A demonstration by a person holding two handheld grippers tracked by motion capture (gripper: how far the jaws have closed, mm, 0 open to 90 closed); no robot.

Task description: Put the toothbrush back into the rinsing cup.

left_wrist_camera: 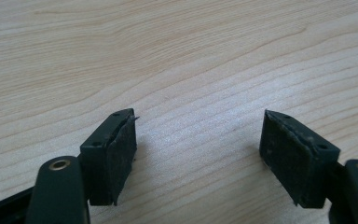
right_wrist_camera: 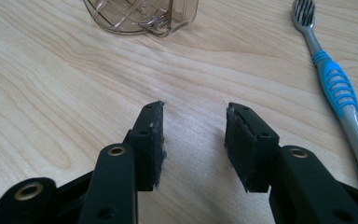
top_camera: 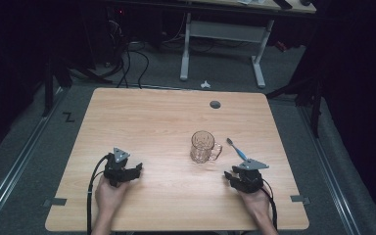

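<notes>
**Both grippers rest low on the table, mug and toothbrush ahead of the right one**

The wooden table point(top_camera: 142, 117) has wide bare room across its left half and far side; a dark round hole point(top_camera: 215, 104) sits near its far edge, and grey brackets point(top_camera: 55, 201) show at the near corners. The left gripper point(top_camera: 136, 170) lies well inside the near-left area, far from any edge, with bare wood all around it.

In the left gripper view its jaws stand wide apart with nothing between them, just over the wood grain. The right gripper point(right_wrist_camera: 193, 140) has its jaws at a moderate gap, narrower than the left's, empty, with bare table between the pads.

The glass mug point(top_camera: 203, 146) stands upright just ahead and to the left of the right gripper, handle turned toward the right. The toothbrush point(right_wrist_camera: 338, 88), blue and grey, lies flat on the table to the right of the right gripper's jaws, bristle head pointing away, apart from mug and jaws alike. Nothing lies between the right gripper and either thing.
</notes>
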